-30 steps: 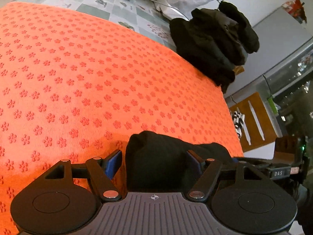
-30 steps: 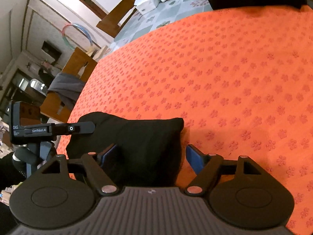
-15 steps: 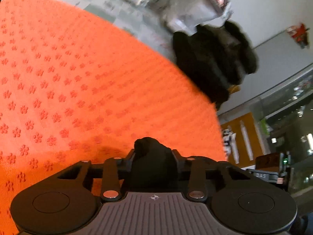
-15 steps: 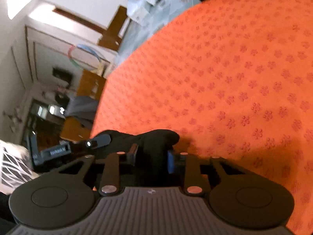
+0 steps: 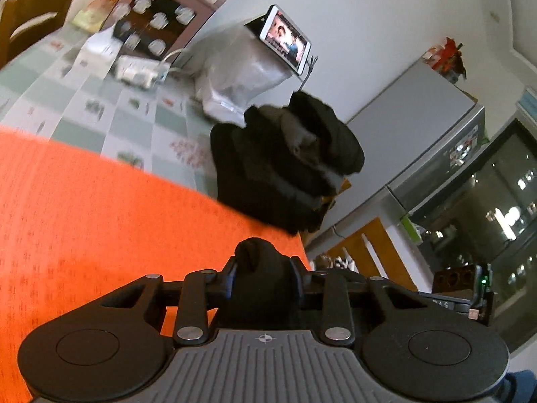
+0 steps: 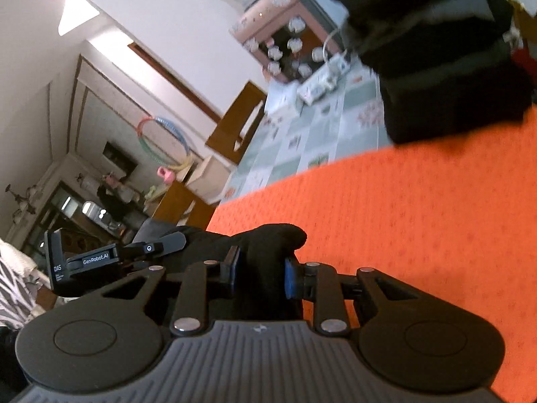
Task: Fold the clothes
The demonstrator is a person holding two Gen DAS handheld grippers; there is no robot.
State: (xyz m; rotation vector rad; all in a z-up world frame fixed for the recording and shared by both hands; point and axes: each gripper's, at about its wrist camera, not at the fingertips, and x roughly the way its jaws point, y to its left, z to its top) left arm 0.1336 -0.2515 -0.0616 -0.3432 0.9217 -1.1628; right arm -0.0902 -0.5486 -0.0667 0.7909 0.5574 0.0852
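A black garment (image 5: 258,255) is bunched between the blue pads of my left gripper (image 5: 263,277), which is shut on it above the orange flower-patterned cloth (image 5: 84,218). In the right wrist view the same black garment (image 6: 268,245) is pinched by my right gripper (image 6: 261,273), also shut on it. The left gripper's body (image 6: 100,258) shows at the left of that view, holding the garment's other end. Most of the garment hangs hidden below the jaws.
A pile of dark clothes (image 5: 285,168) sits at the far edge of the orange cloth, again as the dark clothes pile (image 6: 443,60) in the right view. Behind it lie a checked tablecloth (image 5: 100,100), a white power strip (image 5: 141,70), a phone (image 5: 285,38) and wooden chairs (image 6: 238,124).
Both grippers went from open around the black garment to shut on it. They have since lifted and tilted up, so the room behind the table now fills the views.
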